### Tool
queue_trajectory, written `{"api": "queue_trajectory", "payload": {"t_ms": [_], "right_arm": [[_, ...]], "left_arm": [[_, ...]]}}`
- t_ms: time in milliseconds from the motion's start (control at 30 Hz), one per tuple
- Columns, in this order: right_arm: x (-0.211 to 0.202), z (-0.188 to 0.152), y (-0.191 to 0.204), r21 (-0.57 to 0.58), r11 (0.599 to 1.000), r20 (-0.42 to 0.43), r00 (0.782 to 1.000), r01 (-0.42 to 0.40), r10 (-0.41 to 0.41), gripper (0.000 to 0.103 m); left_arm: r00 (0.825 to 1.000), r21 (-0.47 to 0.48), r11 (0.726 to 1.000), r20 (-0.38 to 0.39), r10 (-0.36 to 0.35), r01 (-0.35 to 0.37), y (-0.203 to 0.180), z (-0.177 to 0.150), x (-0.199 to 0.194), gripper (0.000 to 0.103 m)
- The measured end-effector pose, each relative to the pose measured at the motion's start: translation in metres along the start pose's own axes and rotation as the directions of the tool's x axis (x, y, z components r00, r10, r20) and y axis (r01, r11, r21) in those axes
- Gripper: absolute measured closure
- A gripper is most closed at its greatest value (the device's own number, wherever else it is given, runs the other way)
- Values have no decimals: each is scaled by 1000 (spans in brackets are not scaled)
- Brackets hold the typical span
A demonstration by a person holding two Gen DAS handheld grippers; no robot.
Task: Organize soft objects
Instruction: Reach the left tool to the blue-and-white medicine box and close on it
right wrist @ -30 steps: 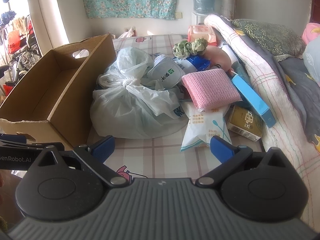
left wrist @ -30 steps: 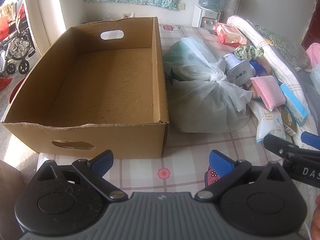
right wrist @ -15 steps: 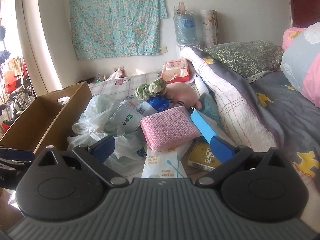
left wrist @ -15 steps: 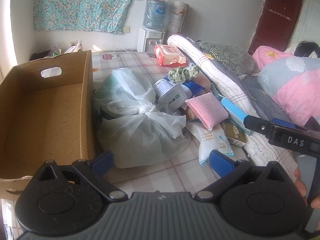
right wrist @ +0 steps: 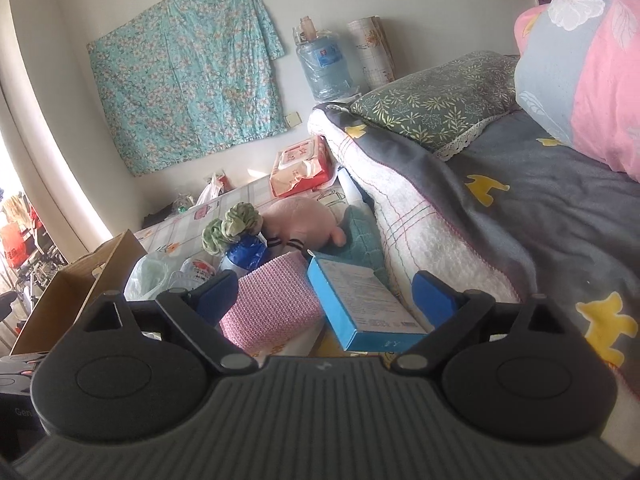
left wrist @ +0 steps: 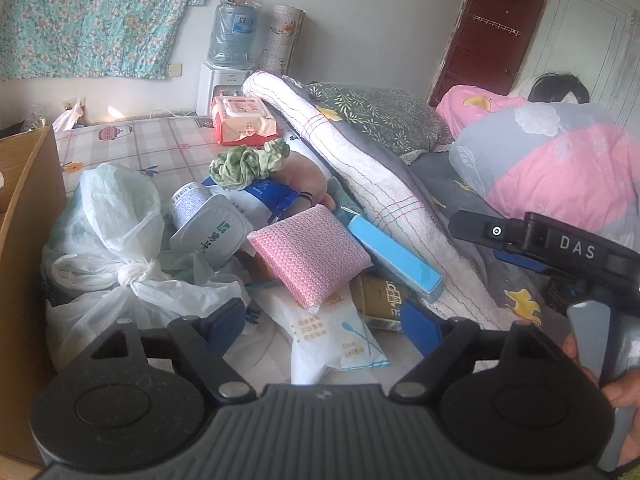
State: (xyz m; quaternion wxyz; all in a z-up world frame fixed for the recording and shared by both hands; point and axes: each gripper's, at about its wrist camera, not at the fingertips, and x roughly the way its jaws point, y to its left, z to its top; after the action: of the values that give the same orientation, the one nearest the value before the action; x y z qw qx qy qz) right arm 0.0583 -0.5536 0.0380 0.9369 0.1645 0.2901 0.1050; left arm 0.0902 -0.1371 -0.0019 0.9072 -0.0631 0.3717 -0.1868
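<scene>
Pink sponge (left wrist: 310,254) now faces both closing, empty hand-held grippers (left wrist: 322,322) (right wrist: 326,292); cardboard box (left wrist: 24,240) slid left.

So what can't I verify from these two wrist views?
- Cardboard box: left wrist view, cut off by the left edge, so its contents are unseen.
- White tied bag: its contents are hidden by the plastic.
- Pink plush toy: partly behind the pink sponge and the green scrunchie.
- Yellow box: mostly under the blue box.

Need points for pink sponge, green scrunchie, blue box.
pink sponge (left wrist: 310,254), left wrist view, middle of its knitted top face.
green scrunchie (left wrist: 246,163), left wrist view, centre of the ruffled fabric.
blue box (right wrist: 362,306), right wrist view, its printed top face.
</scene>
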Motion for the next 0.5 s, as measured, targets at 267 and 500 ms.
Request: {"api": "queue_trajectory", "payload": {"t_ms": [267, 500], "right_arm": [[38, 28, -27, -116, 990, -129, 987, 81, -96, 50], [60, 9, -19, -327, 942, -238, 958, 76, -159, 56]], "left_arm": [[988, -127, 982, -45, -150, 143, -10, 23, 45, 41], [982, -170, 975, -98, -160, 142, -25, 38, 88, 42]]}}
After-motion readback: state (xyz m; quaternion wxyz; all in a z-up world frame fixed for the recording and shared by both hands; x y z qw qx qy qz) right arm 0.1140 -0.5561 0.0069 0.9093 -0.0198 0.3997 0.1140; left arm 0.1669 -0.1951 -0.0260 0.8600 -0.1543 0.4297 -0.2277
